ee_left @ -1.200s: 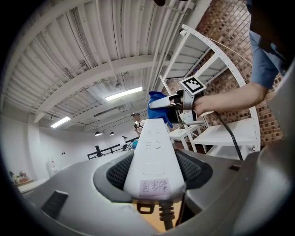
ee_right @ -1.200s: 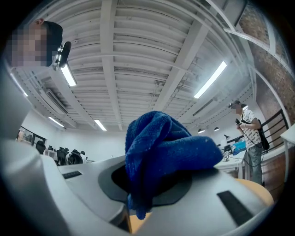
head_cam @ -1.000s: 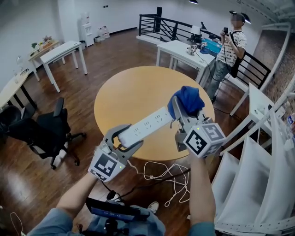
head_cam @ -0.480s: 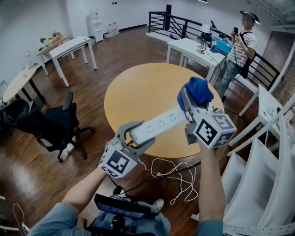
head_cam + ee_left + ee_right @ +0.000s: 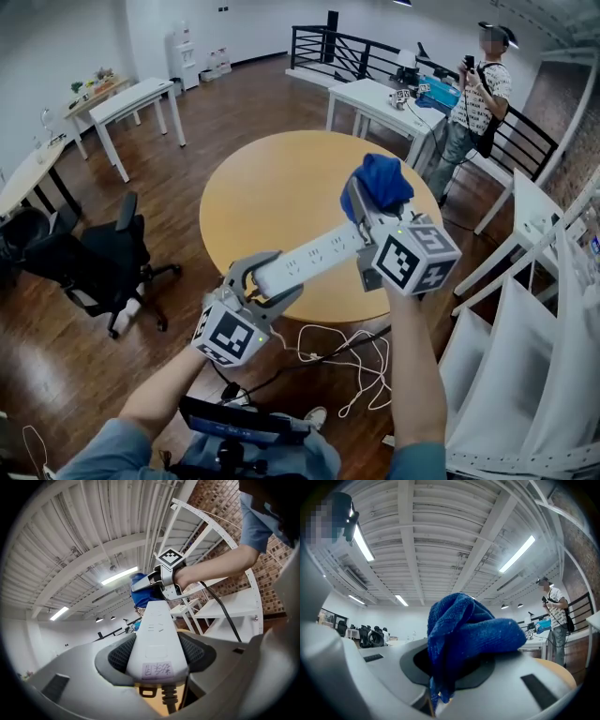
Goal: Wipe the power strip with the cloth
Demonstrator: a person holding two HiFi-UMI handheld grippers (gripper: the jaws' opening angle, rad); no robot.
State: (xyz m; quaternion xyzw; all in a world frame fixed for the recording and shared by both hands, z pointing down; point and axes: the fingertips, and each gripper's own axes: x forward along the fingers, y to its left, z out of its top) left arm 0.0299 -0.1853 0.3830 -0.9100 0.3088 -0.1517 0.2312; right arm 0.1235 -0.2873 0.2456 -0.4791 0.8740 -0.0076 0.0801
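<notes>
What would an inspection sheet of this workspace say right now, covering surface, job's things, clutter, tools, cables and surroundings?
Surface: round wooden table, nothing seen on its visible part.
Job's things: white power strip held up in the air; blue cloth at its far end.
Clutter: nothing seen.
Tools: left tool shut on the strip's cord end; right tool shut on the cloth.
Cables: white cable looped on the floor; the strip's cord leaves by the left tool.
Surroundings: black office chair, white tables, a person standing by a railing.
</notes>
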